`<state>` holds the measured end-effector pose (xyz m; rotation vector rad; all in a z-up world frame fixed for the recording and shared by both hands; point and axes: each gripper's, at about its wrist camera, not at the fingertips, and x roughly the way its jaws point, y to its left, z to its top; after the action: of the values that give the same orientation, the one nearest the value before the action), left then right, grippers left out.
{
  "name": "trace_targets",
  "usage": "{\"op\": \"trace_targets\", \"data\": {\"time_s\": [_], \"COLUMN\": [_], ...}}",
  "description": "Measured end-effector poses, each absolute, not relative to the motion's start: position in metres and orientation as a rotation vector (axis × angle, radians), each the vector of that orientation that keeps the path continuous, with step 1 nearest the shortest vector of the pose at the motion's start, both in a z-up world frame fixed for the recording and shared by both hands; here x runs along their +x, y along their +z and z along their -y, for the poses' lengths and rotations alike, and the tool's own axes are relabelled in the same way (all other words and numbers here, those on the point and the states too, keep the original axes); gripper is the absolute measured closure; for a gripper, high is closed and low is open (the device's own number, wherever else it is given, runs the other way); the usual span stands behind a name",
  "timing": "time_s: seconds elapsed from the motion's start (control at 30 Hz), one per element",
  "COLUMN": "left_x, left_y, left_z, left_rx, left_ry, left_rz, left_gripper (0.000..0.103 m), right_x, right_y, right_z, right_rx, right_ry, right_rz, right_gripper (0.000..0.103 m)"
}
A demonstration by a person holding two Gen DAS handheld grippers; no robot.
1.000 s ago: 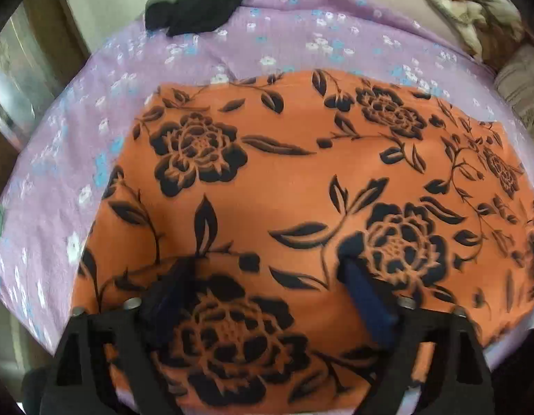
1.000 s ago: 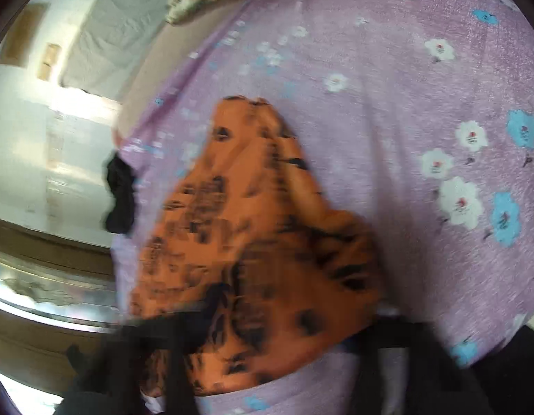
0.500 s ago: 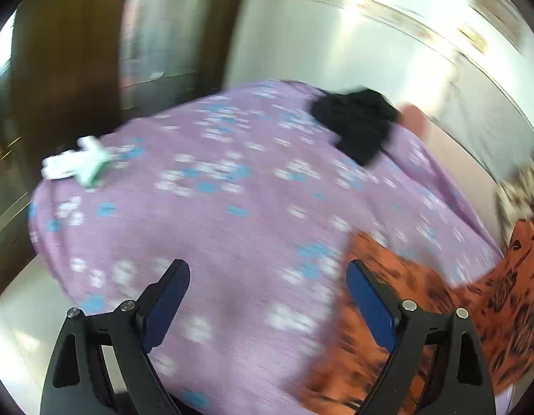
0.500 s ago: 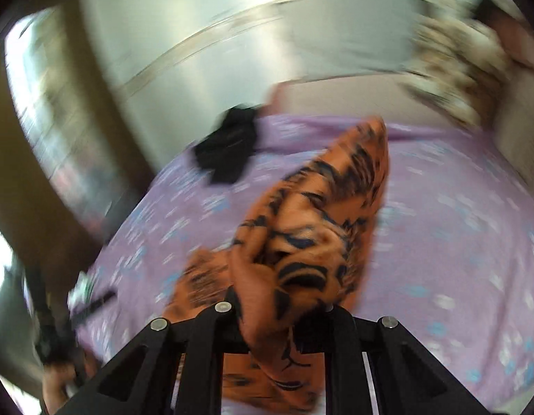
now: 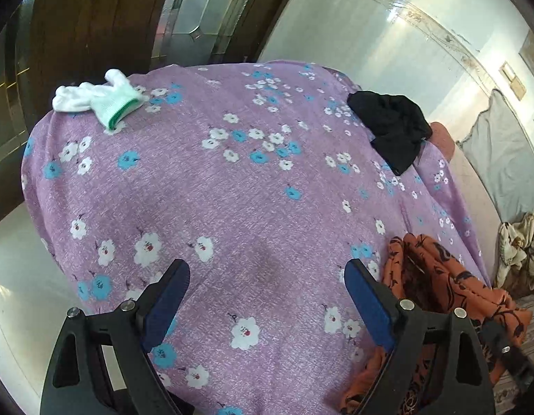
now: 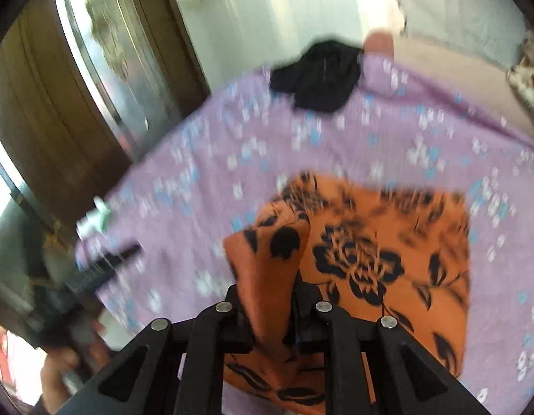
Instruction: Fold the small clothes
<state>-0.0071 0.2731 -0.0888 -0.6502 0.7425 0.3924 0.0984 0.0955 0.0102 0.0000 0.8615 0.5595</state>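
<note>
An orange cloth with black flowers (image 6: 388,252) lies on the purple flowered sheet (image 6: 198,180). My right gripper (image 6: 272,297) is shut on a raised fold of this orange cloth, which stands up between its fingers. In the left wrist view the orange cloth (image 5: 440,276) is bunched at the lower right, with the right gripper's black frame beside it. My left gripper (image 5: 267,287) is open and empty above the bare purple sheet (image 5: 232,190), left of the cloth.
A crumpled black garment (image 5: 395,131) lies at the sheet's far edge; it also shows in the right wrist view (image 6: 319,72). A white glove with a green cuff (image 5: 101,98) lies at the far left corner. A dark wooden door (image 5: 94,17) stands behind. A patterned bundle (image 5: 519,245) lies at right.
My left gripper came off the orange cloth and swung left over the bare sheet. My right gripper lifted a fold of the cloth and carried it across; the cloth now lies more spread.
</note>
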Motion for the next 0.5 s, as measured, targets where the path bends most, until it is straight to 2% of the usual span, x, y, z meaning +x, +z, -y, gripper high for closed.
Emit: {"op": "trace_targets", "data": {"time_s": [0.07, 0.17, 0.23, 0.27, 0.3, 0.33, 0.37, 0.4, 0.5], "left_x": [-0.008, -0.004, -0.005, -0.006, -0.006, -0.005, -0.003, -0.001, 0.004], "left_y": [-0.090, -0.089, -0.089, -0.089, -0.088, -0.087, -0.086, -0.084, -0.081], "left_z": [-0.273, -0.275, -0.275, -0.274, -0.272, -0.270, -0.266, -0.263, -0.246], "left_rx": [-0.636, -0.645, -0.644, -0.640, -0.634, -0.624, -0.612, -0.602, -0.568], "left_ry": [0.390, 0.391, 0.383, 0.376, 0.369, 0.354, 0.337, 0.324, 0.227], "left_rz": [-0.741, -0.744, -0.748, -0.747, -0.744, -0.742, -0.743, -0.743, -0.777], "left_gripper": [0.012, 0.012, 0.012, 0.012, 0.012, 0.012, 0.012, 0.012, 0.012], "right_x": [0.090, 0.078, 0.067, 0.063, 0.064, 0.064, 0.064, 0.062, 0.051], "right_y": [-0.010, -0.082, -0.087, -0.083, -0.082, -0.080, -0.077, -0.074, -0.066], "right_z": [-0.112, -0.137, -0.138, -0.139, -0.140, -0.139, -0.136, -0.133, -0.111], "right_rx": [-0.047, -0.144, -0.187, -0.195, -0.186, -0.169, -0.123, -0.097, -0.005], "right_ry": [0.578, 0.627, 0.641, 0.660, 0.686, 0.712, 0.746, 0.754, 0.767], "right_rz": [-0.894, -1.040, -0.949, -0.932, -0.939, -0.954, -0.978, -0.985, -0.984], "right_gripper": [0.087, 0.086, 0.084, 0.079, 0.065, 0.057, 0.040, 0.036, 0.036]}}
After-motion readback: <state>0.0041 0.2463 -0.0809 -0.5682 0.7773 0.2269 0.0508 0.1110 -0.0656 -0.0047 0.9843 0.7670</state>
